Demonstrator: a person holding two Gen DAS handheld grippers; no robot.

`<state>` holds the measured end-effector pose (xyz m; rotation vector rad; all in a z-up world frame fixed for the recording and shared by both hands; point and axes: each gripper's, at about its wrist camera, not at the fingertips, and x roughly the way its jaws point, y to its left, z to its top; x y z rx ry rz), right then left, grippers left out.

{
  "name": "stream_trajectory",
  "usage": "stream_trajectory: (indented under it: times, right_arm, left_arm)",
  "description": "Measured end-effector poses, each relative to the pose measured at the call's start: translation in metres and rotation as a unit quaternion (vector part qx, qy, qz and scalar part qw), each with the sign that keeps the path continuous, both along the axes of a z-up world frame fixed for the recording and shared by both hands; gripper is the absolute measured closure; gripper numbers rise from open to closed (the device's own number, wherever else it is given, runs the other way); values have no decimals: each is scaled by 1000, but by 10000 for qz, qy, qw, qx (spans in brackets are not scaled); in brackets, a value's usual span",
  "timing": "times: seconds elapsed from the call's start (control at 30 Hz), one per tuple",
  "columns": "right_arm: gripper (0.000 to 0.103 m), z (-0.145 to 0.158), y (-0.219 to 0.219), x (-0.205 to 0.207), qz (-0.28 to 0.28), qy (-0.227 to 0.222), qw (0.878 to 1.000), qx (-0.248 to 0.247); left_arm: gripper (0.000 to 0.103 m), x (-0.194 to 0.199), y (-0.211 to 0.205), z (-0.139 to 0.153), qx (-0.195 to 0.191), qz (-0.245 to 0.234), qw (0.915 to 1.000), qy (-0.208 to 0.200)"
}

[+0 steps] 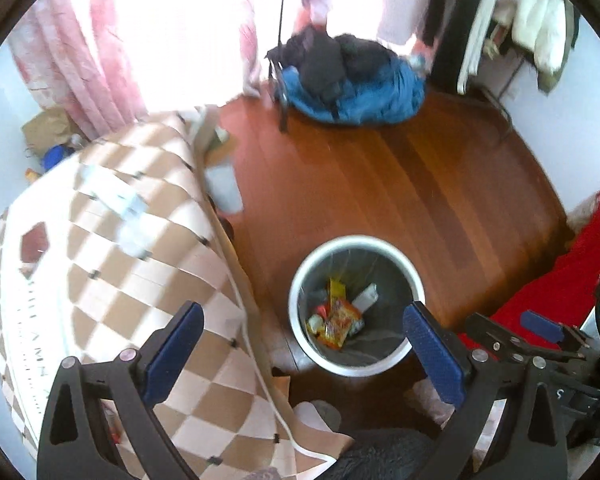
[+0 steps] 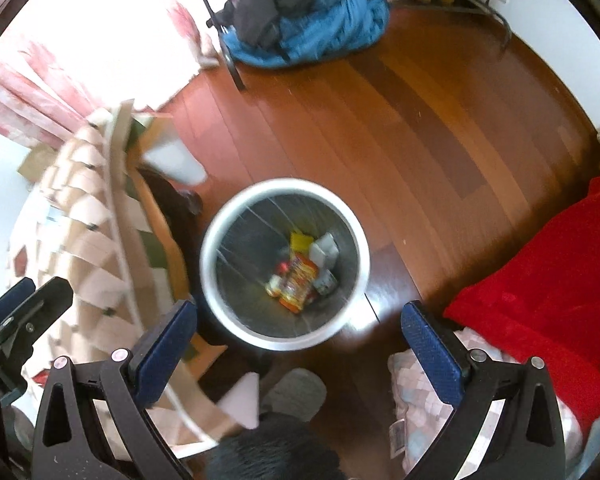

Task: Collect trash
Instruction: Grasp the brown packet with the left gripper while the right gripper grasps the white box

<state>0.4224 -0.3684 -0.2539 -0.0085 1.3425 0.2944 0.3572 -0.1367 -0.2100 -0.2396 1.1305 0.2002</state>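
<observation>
A round bin with a white rim (image 1: 300, 276) (image 2: 216, 232) stands on the wooden floor beside a table. Snack wrappers (image 1: 340, 320) (image 2: 298, 276) and other bits of trash lie at its bottom. My left gripper (image 1: 304, 344) hovers above the bin's near edge, open, nothing between its blue pads. My right gripper (image 2: 300, 344) also hangs open and empty over the near rim. In the left wrist view the right gripper (image 1: 536, 332) shows at the right edge. Pale crumpled papers (image 1: 116, 200) lie on the checked tablecloth (image 1: 140, 280).
The table with the brown-and-white checked cloth (image 2: 80, 248) fills the left. A red blanket (image 2: 540, 280) lies on the right. A blue and black heap of clothes (image 1: 352, 80) (image 2: 300, 28) sits at the far side, by pink curtains (image 1: 80, 60). Bare floor (image 2: 420, 120) lies beyond the bin.
</observation>
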Motion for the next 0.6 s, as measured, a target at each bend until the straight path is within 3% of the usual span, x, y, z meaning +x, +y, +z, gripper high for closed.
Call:
stream_trajectory:
  times: [0.13,0.3,0.47,0.6]
  right_arm:
    - [0,46,24,-13,181,-449,9986,219]
    - [0,91,95,-27,746,-762,9929,518]
    - [0,95,193,-32,1462,-868,9843,480]
    - [0,73,268,-36,1825,-756,9793,434]
  left_arm:
    - [1,-21,39,38,39,428,9984,-378]
    - [1,-45,102,62,419,962,9929,-567]
    - [1,-75,191,48,667,1681,9826,-417]
    - [1,-92,259,23,770,2214,9720,-152]
